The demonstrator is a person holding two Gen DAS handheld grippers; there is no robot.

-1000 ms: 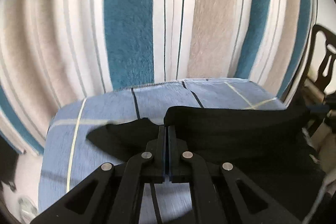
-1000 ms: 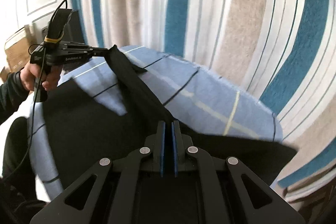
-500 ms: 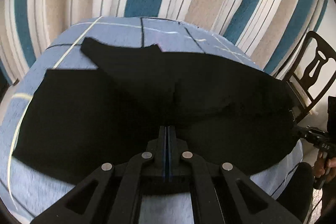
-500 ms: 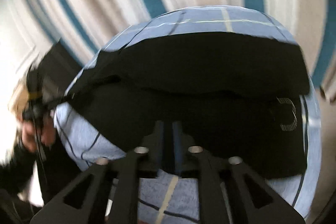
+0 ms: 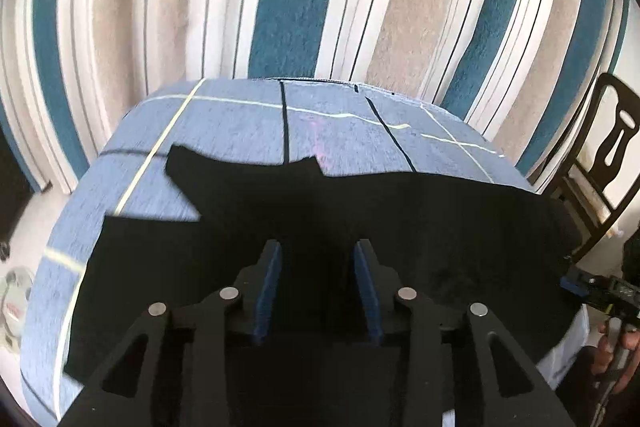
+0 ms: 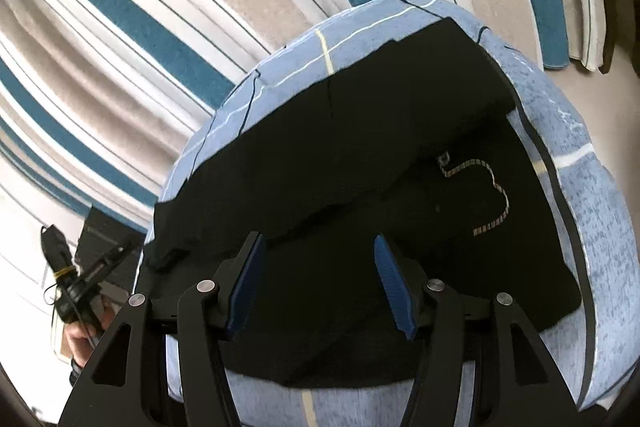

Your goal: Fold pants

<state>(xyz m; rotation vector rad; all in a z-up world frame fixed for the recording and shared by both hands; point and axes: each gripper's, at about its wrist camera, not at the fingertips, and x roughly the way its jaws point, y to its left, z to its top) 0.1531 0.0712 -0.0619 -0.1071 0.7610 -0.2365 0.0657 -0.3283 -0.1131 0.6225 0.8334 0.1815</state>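
left gripper [image 5: 316, 259]: jaws spread, holding nothing, above the cloth
pants [image 5: 360, 227]: black, folded over, flat on blue checked table cover [image 5: 240, 131], leg ends toward 10 o'clock
right gripper [image 6: 318, 259]: jaws spread, empty
drawstring [image 6: 486, 187]: at 2 o'clock

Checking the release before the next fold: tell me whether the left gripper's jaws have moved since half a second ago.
Yes. The left gripper was shut on the black pants; now its blue pads stand apart, open over the pants on the blue tablecloth.
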